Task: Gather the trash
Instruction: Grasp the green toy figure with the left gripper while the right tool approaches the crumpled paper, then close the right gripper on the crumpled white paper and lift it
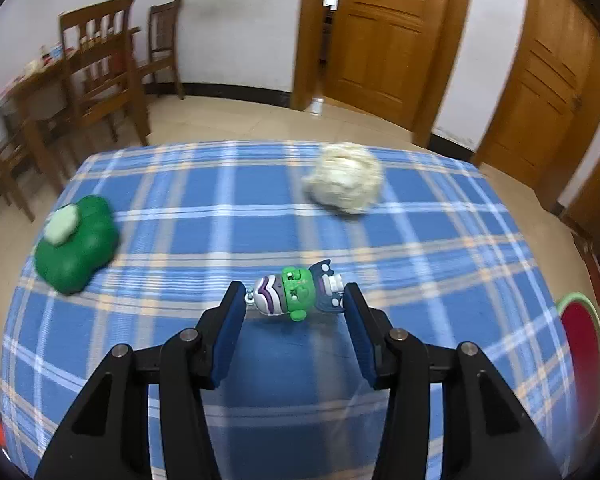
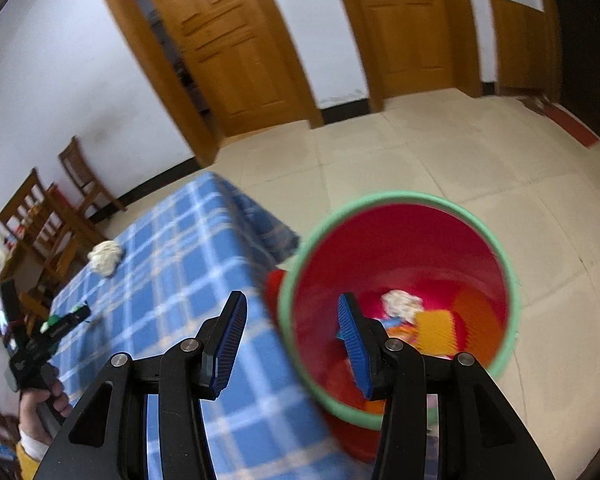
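Left wrist: left gripper (image 1: 295,296) clamps toy (image 1: 296,294) off the cloth (image 1: 440,240), likely bin-bound.
Right gripper (image 2: 292,312) half-open, empty, over bin (image 2: 512,300).

No readable text, label, brand, number or sign shows in either view; motion blur smears every surface too much.

Red bin (image 1: 582,360) right of the fingers (image 1: 356,320): cut off by frame edge. Green object (image 1: 76,244) far left: motion-blurred, unidentifiable. Bin contents (image 2: 420,320) beyond right finger: blurred, partly hidden.
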The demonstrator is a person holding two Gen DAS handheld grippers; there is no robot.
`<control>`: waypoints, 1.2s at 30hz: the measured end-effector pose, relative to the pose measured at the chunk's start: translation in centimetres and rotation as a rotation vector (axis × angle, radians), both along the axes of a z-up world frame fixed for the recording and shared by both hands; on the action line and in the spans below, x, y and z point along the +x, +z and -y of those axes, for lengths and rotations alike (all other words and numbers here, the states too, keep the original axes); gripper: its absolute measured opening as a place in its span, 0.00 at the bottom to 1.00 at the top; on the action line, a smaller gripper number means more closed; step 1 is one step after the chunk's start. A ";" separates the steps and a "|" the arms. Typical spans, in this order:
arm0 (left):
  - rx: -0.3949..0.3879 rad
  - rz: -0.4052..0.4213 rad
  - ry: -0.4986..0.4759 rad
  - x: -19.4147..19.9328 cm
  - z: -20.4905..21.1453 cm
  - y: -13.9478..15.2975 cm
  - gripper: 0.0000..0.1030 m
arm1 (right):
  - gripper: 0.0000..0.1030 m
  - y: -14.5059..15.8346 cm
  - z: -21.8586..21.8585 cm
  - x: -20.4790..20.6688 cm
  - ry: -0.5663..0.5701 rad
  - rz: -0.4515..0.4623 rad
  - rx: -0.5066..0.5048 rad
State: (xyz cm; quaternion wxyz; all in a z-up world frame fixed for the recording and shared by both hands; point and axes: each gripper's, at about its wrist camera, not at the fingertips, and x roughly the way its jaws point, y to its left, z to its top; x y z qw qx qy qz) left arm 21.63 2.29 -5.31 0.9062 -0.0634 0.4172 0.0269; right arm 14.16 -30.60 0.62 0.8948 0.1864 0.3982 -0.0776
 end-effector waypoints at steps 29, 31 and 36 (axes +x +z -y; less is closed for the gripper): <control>-0.078 0.066 0.279 -1.8 -9.8 -0.4 0.49 | 0.66 -4.8 -24.1 19.0 0.376 -0.037 -0.114; -0.084 0.063 0.285 -1.9 -10.1 -0.5 0.49 | 0.66 -5.5 -24.8 19.8 0.381 -0.046 -0.123; -0.091 0.055 0.301 -1.9 -10.5 -0.8 0.49 | 0.66 -6.6 -26.2 21.6 0.395 -0.051 -0.148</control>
